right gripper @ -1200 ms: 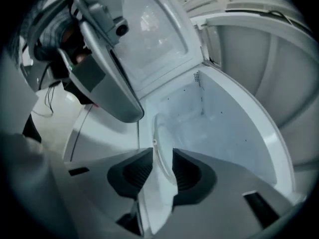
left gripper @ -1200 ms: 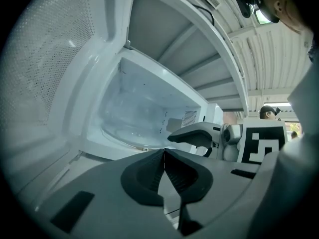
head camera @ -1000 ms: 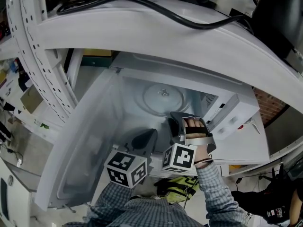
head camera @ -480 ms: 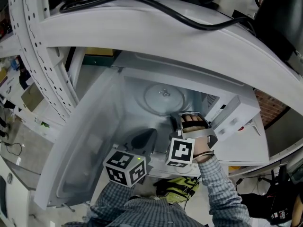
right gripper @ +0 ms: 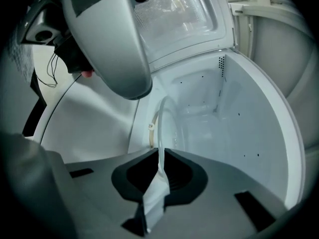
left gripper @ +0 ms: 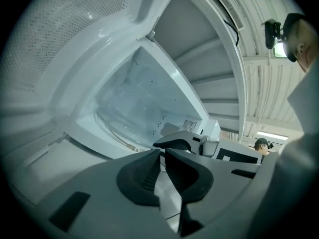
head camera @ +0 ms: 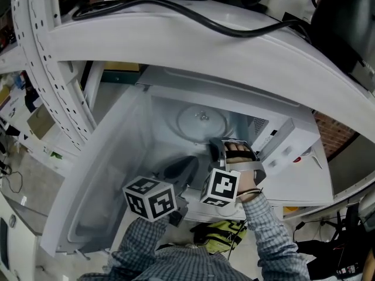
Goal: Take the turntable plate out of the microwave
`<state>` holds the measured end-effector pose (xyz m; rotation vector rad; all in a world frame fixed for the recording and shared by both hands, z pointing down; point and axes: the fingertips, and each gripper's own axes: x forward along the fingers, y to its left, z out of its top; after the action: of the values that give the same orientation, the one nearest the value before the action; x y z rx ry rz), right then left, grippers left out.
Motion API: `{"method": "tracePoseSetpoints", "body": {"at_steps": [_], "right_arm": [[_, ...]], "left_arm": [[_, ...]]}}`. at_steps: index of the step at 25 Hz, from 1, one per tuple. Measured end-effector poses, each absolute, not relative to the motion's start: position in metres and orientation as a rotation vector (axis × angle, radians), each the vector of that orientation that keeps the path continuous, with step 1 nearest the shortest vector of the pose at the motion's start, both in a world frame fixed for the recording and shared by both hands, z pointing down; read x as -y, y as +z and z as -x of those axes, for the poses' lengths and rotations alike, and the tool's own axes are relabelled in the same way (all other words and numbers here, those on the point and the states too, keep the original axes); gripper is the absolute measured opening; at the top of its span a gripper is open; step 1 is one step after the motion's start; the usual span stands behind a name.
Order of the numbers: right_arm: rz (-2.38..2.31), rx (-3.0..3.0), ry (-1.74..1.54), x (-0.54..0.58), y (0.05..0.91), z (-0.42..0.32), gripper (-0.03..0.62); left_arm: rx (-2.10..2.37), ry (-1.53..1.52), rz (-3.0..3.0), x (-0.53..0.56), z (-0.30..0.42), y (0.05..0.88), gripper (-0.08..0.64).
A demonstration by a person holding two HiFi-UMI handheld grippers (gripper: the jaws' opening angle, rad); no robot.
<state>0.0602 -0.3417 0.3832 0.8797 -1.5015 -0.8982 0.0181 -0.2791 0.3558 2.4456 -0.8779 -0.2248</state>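
Note:
The clear glass turntable plate (head camera: 202, 122) lies on the floor of the open microwave (head camera: 164, 78). My right gripper (head camera: 218, 149) reaches into the cavity at the plate's near rim. In the right gripper view the plate (right gripper: 168, 116) has its edge between the dark pads, and the right gripper (right gripper: 160, 159) has just been closing and is shut on that rim. My left gripper (head camera: 185, 165) hangs at the cavity's front, left of the right one. In its own view the left gripper (left gripper: 162, 156) is shut with nothing in it, and the plate (left gripper: 124, 114) lies beyond.
The microwave door (head camera: 96, 177) stands open to the left. The control panel (head camera: 288, 147) is at the right. A white shelf with a black cable (head camera: 234, 29) overhangs the microwave, and a perforated white post (head camera: 41, 57) stands at the left. A person (left gripper: 260, 144) is far off.
The right gripper's jaws have closed onto the plate's near rim. The left gripper has rolled a little and its marker cube has shifted left. The plate has not moved.

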Motion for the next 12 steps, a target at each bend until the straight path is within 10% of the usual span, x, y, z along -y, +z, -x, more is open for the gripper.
{"method": "tracePoseSetpoints", "body": {"at_steps": [12], "right_arm": [[-0.963,1.55,-0.883,0.341,0.372,-0.061,0.041]], "left_arm": [[0.723,-0.459,-2.188,0.302,-0.014,0.346,0.115]]}}
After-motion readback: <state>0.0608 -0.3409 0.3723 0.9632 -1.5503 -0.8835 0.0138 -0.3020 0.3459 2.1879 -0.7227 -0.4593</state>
